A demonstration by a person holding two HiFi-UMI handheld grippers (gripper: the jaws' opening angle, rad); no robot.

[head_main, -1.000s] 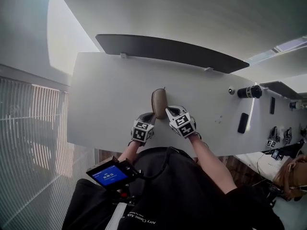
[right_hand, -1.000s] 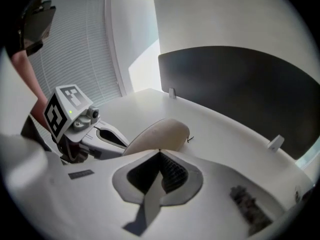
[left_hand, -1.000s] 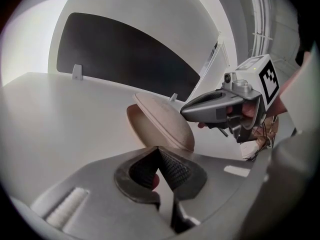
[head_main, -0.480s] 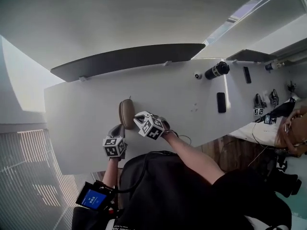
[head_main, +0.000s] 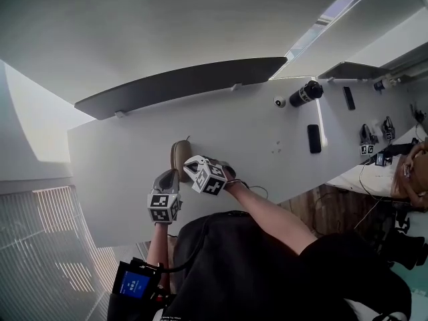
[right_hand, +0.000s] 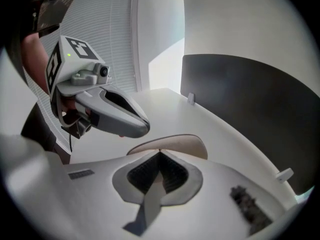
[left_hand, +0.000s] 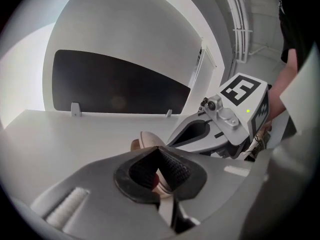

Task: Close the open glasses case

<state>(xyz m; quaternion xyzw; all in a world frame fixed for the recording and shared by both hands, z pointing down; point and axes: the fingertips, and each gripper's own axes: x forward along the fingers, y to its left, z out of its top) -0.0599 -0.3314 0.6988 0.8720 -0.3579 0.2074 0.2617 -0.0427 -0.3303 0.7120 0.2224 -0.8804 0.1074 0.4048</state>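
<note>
Lying just beyond left tool [head_main: 170, 175] and right tool [head_main: 188, 167]: glasses case [head_main: 179, 158].

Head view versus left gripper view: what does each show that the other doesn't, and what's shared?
Only the head view: a black cylinder and a dark flat slab far along the table. Only the left gripper view: the left gripper with jaws together, the glasses case just beyond their tips. Both: that case, the right gripper beside it, the dark back panel.
</note>
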